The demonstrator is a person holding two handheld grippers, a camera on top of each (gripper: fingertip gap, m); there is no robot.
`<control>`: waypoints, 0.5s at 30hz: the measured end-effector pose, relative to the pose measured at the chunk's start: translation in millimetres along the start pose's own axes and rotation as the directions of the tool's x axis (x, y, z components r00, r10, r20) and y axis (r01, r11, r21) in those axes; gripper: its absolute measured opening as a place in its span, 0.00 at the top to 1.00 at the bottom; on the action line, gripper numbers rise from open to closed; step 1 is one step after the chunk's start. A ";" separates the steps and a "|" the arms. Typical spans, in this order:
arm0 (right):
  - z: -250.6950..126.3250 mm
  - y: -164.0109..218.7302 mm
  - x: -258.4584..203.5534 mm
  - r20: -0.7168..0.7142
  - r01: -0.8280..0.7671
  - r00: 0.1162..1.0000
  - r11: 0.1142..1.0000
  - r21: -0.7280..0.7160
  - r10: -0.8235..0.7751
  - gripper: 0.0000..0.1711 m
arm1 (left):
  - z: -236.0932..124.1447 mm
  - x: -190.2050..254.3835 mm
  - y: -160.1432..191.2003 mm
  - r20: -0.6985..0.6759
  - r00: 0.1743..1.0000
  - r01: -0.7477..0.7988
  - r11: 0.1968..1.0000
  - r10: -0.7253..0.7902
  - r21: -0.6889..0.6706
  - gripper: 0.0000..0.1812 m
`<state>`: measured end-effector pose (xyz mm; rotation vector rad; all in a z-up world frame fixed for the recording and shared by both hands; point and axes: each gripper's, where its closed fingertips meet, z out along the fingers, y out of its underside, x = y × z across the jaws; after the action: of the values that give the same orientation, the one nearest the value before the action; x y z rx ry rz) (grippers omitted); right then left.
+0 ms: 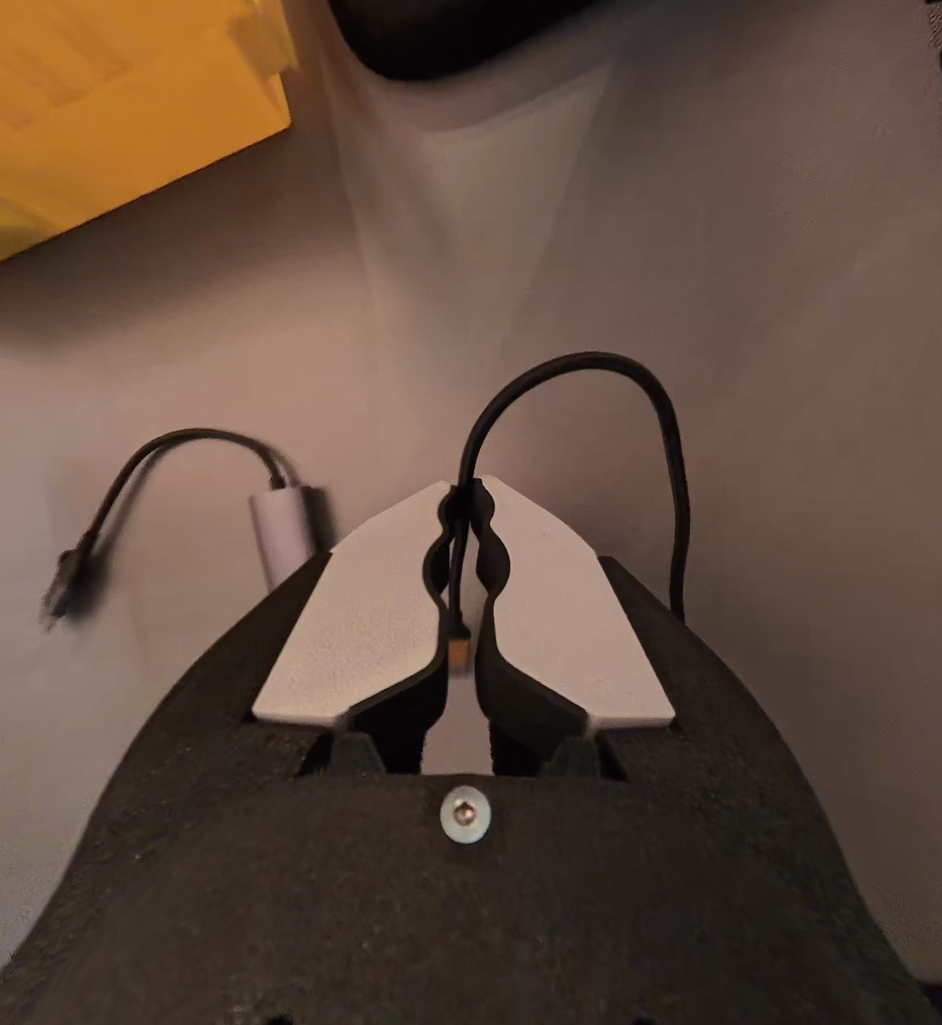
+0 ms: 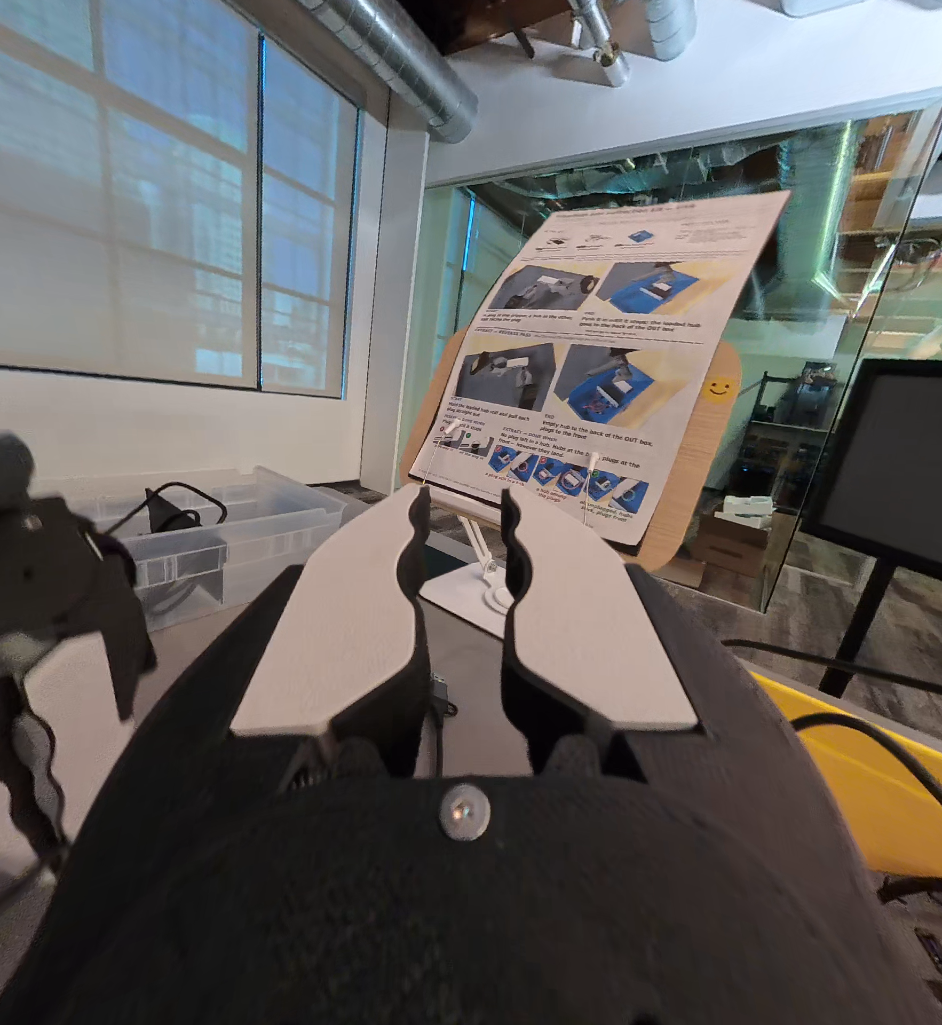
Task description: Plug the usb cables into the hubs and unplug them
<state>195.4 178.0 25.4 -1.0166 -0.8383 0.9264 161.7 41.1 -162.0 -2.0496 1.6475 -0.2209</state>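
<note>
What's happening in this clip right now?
The left gripper is shut on a black USB cable, its plug pointing back between the fingers. A white hub lies on the table to its left. The right gripper is open and empty, raised toward an instruction sheet.

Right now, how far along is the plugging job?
Early, by these views. In hand: the left gripper is shut on a black USB cable, whose plug hangs between the fingers. Nothing looks plugged: a white hub lies on the table left of that gripper, apart from that plug. The right gripper is open and empty. Left: hold a hub, insert, then unplug.
</note>
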 end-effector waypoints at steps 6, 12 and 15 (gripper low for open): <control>-4.7 2.5 13.5 -0.040 0.010 0.999 1.000 -0.008 -0.010 0.85 | 35.8 -11.9 -8.0 0.036 0.999 0.028 0.998 -0.030 0.047 0.98; -7.3 -1.1 14.3 -0.019 -0.043 0.999 0.999 0.017 0.043 0.85 | 13.9 -42.4 7.5 0.218 0.968 0.128 0.992 -0.127 0.006 0.80; -4.2 3.6 9.2 0.009 -0.057 0.998 0.998 0.002 0.057 0.85 | -1.6 -60.7 43.5 0.298 0.923 0.273 0.960 -0.243 -0.061 0.80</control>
<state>201.8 186.0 22.1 -1.0398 -0.8185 0.9809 107.7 92.1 -170.3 -2.2513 1.2342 0.0752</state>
